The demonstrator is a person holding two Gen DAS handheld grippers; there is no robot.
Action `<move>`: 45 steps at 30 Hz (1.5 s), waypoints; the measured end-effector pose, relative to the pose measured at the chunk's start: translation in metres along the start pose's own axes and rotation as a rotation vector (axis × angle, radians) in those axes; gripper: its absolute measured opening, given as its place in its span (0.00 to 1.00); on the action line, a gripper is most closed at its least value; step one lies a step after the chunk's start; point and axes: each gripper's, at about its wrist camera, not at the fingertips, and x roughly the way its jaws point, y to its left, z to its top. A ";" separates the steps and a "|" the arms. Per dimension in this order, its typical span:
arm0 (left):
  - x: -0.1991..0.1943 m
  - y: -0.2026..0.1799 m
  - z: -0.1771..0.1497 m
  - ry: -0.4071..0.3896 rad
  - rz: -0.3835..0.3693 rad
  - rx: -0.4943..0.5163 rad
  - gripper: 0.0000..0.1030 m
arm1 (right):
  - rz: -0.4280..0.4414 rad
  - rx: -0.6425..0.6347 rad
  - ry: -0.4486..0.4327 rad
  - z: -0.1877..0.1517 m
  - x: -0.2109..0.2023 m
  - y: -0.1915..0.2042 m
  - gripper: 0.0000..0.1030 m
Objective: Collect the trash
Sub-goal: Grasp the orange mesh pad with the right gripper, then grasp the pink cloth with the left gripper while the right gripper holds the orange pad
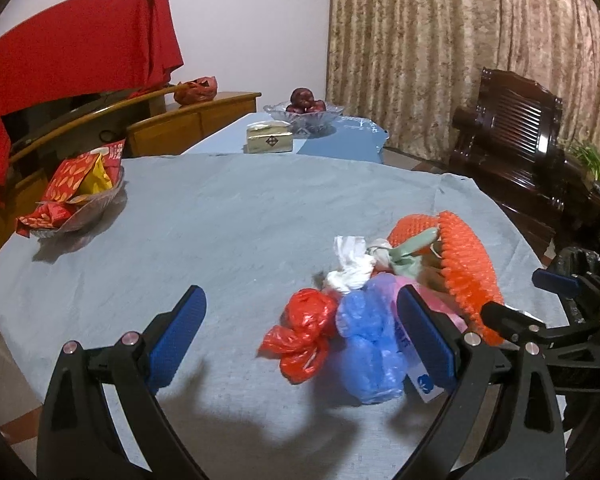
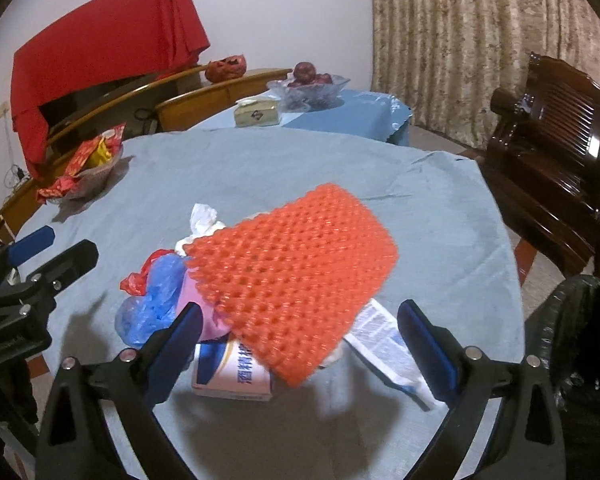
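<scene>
Both grippers (image 1: 300, 332) (image 2: 300, 340) are gaping wide, empty — the orange foam fruit net (image 2: 296, 280) is looking feather-light, squashy; pinch its near edge.

White wall (image 1: 252, 20) behind, patterned beige curtain (image 1: 460, 52) at right, dark wooden chair (image 1: 512, 128) beside it, wooden sideboard (image 1: 188, 120) with red cloth (image 1: 72, 60) at left, grey-clothed round table (image 1: 260, 216) in front.
</scene>
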 end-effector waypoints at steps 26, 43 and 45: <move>0.007 -0.022 -0.006 0.019 -0.069 0.011 0.91 | 0.118 0.026 0.034 -0.005 -0.019 -0.027 0.14; 0.035 -0.096 -0.023 0.085 -0.152 0.108 0.72 | 0.068 0.098 0.024 -0.020 -0.040 -0.072 0.13; 0.041 -0.102 -0.026 0.090 -0.126 0.126 0.67 | 0.069 0.104 0.024 -0.022 -0.040 -0.073 0.13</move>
